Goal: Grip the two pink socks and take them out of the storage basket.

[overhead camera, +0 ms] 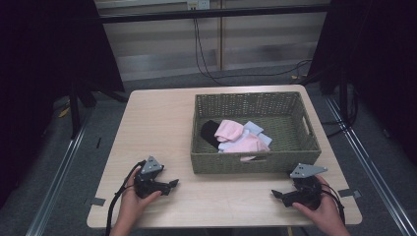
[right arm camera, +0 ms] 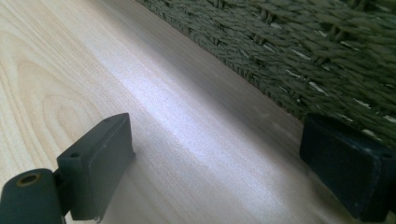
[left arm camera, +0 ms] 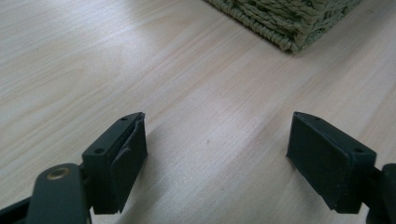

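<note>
The green woven wicker basket (overhead camera: 255, 162) stands on the right half of the pale wooden table (overhead camera: 157, 123), with its long front wall facing the person. Inside it lies a small heap of folded cloths: a black cloth (overhead camera: 210, 132) at the left, a pink cloth (overhead camera: 229, 130) beside it, a pale blue cloth (overhead camera: 255, 130) behind, and another pink cloth (overhead camera: 250, 144) in front, which hangs a little through the handle slot of the front wall.

The left gripper (overhead camera: 171, 184) rests on the table near the front left corner of the basket, held in the person's left hand (overhead camera: 134, 199). Its jaws point toward the right and stand released, wide apart, with nothing between them. In the left gripper view the bare table wood lies between the two black jaws, and one corner of the basket (left arm camera: 289, 23) is at the top, apart from the jaws.

The right gripper (overhead camera: 276, 195) rests on the table just in front of the right part of the basket, held in the person's right hand (overhead camera: 322, 209), and points toward the left. Its jaws are also released and hold nothing. In the right gripper view the woven wall of the basket (right arm camera: 289, 51) runs close along one jaw; I cannot tell if this jaw touches it.

Black cables (overhead camera: 206, 54) hang behind the table.
</note>
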Tool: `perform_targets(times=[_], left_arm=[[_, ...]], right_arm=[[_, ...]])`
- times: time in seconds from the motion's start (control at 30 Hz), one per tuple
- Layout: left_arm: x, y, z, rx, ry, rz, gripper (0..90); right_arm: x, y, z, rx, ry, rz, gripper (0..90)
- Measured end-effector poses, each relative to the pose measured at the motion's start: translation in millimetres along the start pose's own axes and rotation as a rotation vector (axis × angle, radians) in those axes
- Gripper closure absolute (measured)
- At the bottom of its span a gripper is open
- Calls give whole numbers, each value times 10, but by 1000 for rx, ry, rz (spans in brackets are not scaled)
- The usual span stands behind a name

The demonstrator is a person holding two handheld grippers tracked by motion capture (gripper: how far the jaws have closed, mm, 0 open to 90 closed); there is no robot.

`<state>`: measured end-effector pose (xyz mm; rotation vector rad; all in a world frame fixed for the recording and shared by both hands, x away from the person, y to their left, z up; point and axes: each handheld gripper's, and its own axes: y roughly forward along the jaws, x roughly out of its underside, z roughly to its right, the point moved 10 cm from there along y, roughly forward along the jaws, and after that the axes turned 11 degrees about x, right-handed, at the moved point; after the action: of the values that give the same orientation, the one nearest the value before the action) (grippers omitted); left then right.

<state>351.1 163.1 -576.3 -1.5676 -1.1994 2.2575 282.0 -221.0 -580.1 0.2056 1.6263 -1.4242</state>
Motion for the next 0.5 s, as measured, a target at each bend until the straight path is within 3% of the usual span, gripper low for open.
perform_targets(times=[0.27,0.5], left_arm=[[1,1,5,3,0,-1,195],[0,1,6,4,1,0,195]], right_arm=[[-2,-14,-5,-3,-4,-26,122],[-45,-71,-146,-80,-52,-89,153]])
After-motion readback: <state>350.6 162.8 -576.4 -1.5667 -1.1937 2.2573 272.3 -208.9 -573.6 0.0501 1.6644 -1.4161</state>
